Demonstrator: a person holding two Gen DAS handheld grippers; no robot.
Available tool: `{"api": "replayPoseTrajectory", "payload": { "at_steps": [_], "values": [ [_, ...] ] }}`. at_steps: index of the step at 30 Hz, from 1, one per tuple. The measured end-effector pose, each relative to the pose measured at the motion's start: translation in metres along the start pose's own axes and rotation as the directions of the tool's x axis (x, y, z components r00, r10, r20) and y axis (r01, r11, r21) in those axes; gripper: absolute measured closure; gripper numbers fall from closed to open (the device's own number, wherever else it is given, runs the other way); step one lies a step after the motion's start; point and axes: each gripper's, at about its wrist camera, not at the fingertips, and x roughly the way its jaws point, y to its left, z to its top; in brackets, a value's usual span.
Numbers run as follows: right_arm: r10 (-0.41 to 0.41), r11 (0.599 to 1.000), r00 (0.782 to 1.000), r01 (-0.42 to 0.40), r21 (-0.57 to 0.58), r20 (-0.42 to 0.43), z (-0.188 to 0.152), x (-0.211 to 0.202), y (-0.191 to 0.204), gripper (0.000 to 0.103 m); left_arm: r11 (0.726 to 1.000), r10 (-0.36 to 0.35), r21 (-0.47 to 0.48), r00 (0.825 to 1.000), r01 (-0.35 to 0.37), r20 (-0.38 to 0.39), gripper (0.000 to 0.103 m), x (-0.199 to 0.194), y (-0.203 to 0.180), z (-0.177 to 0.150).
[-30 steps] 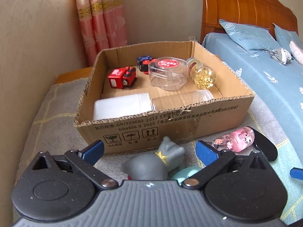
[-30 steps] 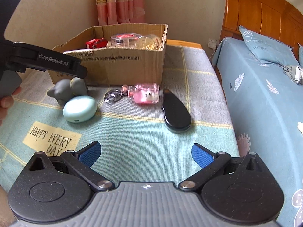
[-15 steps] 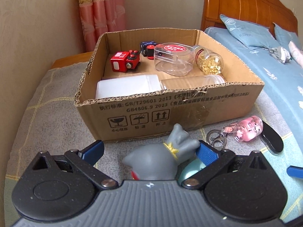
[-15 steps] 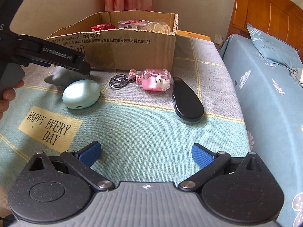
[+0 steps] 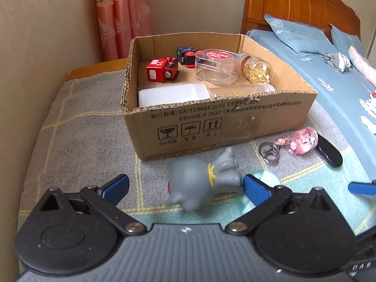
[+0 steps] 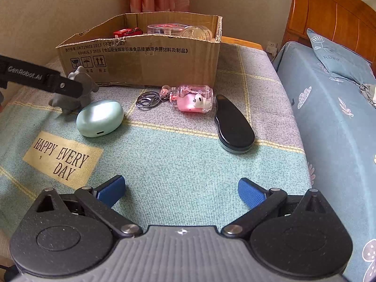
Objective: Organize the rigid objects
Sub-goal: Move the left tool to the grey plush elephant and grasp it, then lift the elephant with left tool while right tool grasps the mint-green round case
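Observation:
A grey rubber toy animal (image 5: pixel 199 183) lies on its side on the cloth just in front of the cardboard box (image 5: pixel 211 127). My left gripper (image 5: pixel 185 188) is open, with the toy between its blue fingers. A mint green case (image 6: pixel 99 118) lies beside the toy. A pink keychain bottle (image 6: pixel 192 98) and a black oval object (image 6: pixel 233 124) lie to the right. My right gripper (image 6: pixel 181 191) is open and empty over the cloth, nearer than these things. The left gripper's arm (image 6: pixel 42 80) crosses in front of the toy (image 6: pixel 77 87) in the right wrist view.
The box holds a red toy (image 5: pixel 162 70), a clear tub with a red lid (image 5: pixel 216 67), a glitter bottle (image 5: pixel 256 69) and a white container (image 5: pixel 169 95). A bed with blue bedding (image 6: pixel 333 108) runs along the right. A wall and a curtain (image 5: pixel 122 16) stand behind.
The left gripper has pulled back and risen, so the grey toy now shows in full between its open fingers. The right gripper has moved a little closer to the objects.

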Motion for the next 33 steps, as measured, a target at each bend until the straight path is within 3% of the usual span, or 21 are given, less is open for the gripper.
{"api": "replayPoseTrajectory", "payload": {
  "at_steps": [9, 11, 16, 17, 21, 27, 33],
  "values": [
    [0.002, 1.0, 1.0, -0.002, -0.001, 0.01, -0.002, -0.001, -0.001, 0.0, 0.997, -0.046, 0.069, 0.999, 0.045, 0.02, 0.001, 0.011, 0.0, -0.004],
    [0.002, 1.0, 1.0, -0.002, -0.002, 0.011, -0.002, -0.001, 0.0, 0.0, 0.996, -0.067, 0.057, 0.998, 0.065, 0.019, 0.006, 0.017, 0.0, -0.001],
    [0.002, 1.0, 1.0, -0.002, -0.003, 0.013, -0.002, -0.001, 0.0, 0.0, 0.99, -0.136, 0.024, 0.991, 0.136, 0.008, 0.03, 0.026, 0.0, 0.003],
    [0.002, 1.0, 1.0, -0.002, -0.003, 0.012, -0.002, -0.001, 0.0, 0.0, 0.991, -0.136, 0.014, 0.991, 0.136, 0.007, 0.03, 0.026, 0.0, 0.004],
    [0.004, 1.0, 1.0, -0.004, -0.006, 0.016, -0.003, -0.001, -0.001, 0.0, 0.993, -0.117, 0.023, 0.993, 0.116, 0.007, 0.031, 0.023, -0.003, 0.002],
    [0.018, 1.0, 1.0, -0.018, -0.023, 0.012, -0.003, -0.003, 0.002, 0.0, 0.998, -0.025, 0.053, 0.999, 0.024, 0.033, 0.031, -0.002, 0.004, 0.001],
    [0.082, 0.992, 0.997, -0.082, -0.1, -0.01, 0.001, -0.002, 0.022, 0.0, 0.995, 0.059, 0.083, 0.998, -0.059, 0.01, 0.031, -0.009, 0.014, -0.009]
  ]
}}
